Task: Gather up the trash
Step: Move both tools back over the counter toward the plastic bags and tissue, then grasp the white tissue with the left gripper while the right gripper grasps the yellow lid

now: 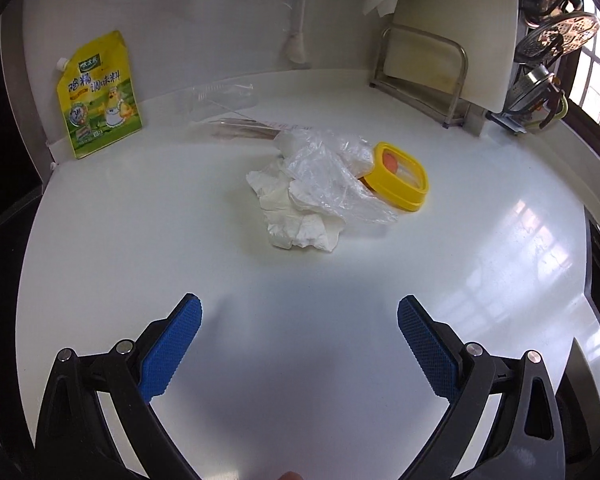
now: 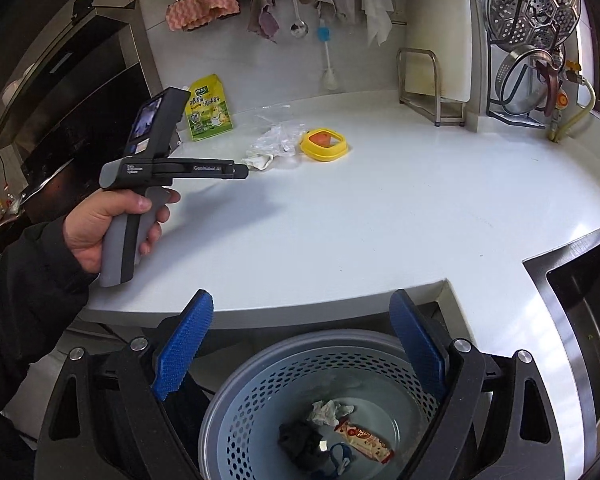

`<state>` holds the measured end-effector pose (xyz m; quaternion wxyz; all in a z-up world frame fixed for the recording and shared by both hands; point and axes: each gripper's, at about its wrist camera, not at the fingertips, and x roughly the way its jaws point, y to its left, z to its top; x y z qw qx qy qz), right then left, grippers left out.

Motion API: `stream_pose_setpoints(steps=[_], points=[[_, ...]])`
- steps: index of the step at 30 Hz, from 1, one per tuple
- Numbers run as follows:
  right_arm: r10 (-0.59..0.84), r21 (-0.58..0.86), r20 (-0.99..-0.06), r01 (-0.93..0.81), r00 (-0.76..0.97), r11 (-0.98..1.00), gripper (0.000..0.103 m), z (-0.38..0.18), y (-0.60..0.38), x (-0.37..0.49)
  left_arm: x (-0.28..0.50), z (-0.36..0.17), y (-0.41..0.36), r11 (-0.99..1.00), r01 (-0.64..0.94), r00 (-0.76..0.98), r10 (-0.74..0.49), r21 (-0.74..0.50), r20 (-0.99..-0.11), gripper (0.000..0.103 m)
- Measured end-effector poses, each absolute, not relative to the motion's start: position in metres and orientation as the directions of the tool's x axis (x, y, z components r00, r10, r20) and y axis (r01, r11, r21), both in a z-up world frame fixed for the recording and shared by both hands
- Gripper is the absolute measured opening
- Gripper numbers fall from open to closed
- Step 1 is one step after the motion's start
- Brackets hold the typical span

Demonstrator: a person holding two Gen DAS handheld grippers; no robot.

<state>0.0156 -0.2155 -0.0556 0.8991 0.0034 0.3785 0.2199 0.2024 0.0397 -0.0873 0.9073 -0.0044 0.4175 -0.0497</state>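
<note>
A crumpled white tissue (image 1: 296, 212) lies on the white counter (image 1: 140, 240) under a clear plastic bag (image 1: 332, 172). A yellow-rimmed lid (image 1: 400, 176) leans against the bag's right side. Behind them lie clear wrappers (image 1: 236, 120). My left gripper (image 1: 300, 320) hovers open, short of the pile, with nothing between its blue pads. My right gripper (image 2: 300, 324) is open over a grey perforated bin (image 2: 260, 392) below the counter edge. Inside the bin lie a crumpled tissue (image 2: 326, 412), a snack wrapper (image 2: 364, 438) and dark scraps. The pile (image 2: 276, 144) and the left gripper's body (image 2: 180, 170) show in the right wrist view.
A yellow seasoning pouch (image 1: 100, 96) stands against the back wall at the left. A metal rack (image 1: 424, 76) holding a cutting board stands at the back right. A stove hood (image 2: 68, 88) is at the left, a sink (image 2: 580, 300) at the right. Cloths and utensils hang on the wall.
</note>
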Motion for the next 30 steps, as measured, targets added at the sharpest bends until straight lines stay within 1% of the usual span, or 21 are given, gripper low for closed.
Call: stream_pose_setpoints(steps=[8, 10, 11, 12, 13, 15, 16, 17, 18, 20, 23, 26, 30], points=[[0.421, 0.173, -0.655, -0.418, 0.627, 0.892, 0.086, -0.047, -0.191, 0.065, 0.247, -0.103, 0.045, 0.996, 0.081, 0.634, -0.081, -0.038, -0.769, 0.095], [0.438, 0.175, -0.644, -0.437, 0.627, 0.882, 0.086, -0.044, -0.181, 0.077, 0.259, -0.105, 0.046, 0.996, 0.087, 0.624, -0.083, -0.037, -0.777, 0.091], [0.444, 0.175, -0.641, -0.444, 0.626, 0.879, 0.086, -0.043, -0.176, 0.084, 0.264, -0.106, 0.045, 0.995, 0.091, 0.620, -0.083, -0.033, -0.780, 0.083], [0.447, 0.175, -0.641, -0.448, 0.624, 0.877, 0.086, -0.043, -0.173, 0.091, 0.269, -0.107, 0.043, 0.995, 0.097, 0.608, -0.080, -0.025, -0.790, 0.073], [0.446, 0.174, -0.644, -0.448, 0.622, 0.877, 0.086, -0.044, -0.171, 0.100, 0.272, -0.107, 0.043, 0.995, 0.102, 0.608, -0.074, -0.015, -0.790, 0.069], [0.429, 0.158, -0.653, -0.442, 0.625, 0.883, 0.086, -0.046, -0.168, 0.122, 0.276, -0.106, 0.042, 0.994, 0.106, 0.615, -0.069, -0.004, -0.785, 0.040], [0.416, 0.140, -0.662, -0.442, 0.623, 0.886, 0.086, -0.048, -0.166, 0.137, 0.277, -0.105, 0.045, 0.995, 0.102, 0.616, -0.073, -0.012, -0.784, 0.033], [0.403, 0.119, -0.676, -0.448, 0.617, 0.886, 0.086, -0.050, -0.164, 0.151, 0.278, -0.104, 0.047, 0.995, 0.100, 0.615, -0.081, -0.025, -0.785, 0.015], [0.389, 0.089, -0.691, -0.463, 0.610, 0.882, 0.086, -0.053, -0.161, 0.167, 0.278, -0.103, 0.049, 0.994, 0.104, 0.612, -0.092, -0.036, -0.785, 0.007], [0.368, 0.023, -0.703, -0.498, 0.609, 0.867, 0.086, -0.058, -0.156, 0.201, 0.276, -0.103, 0.051, 0.992, 0.123, 0.619, -0.101, -0.030, -0.779, 0.006], [0.378, -0.026, -0.726, -0.572, 0.574, 0.820, 0.086, -0.068, -0.144, 0.247, 0.271, -0.098, 0.057, 0.991, 0.134, 0.642, -0.101, -0.018, -0.760, 0.005], [0.404, -0.031, -0.759, -0.647, 0.511, 0.761, 0.086, -0.079, -0.134, 0.285, 0.267, -0.082, 0.066, 0.993, 0.116, 0.683, -0.103, -0.031, -0.724, 0.005], [0.423, -0.027, -0.782, -0.702, 0.458, 0.711, 0.086, -0.091, -0.118, 0.316, 0.267, -0.078, 0.079, 0.995, 0.090, 0.693, -0.101, -0.053, -0.714, 0.005]])
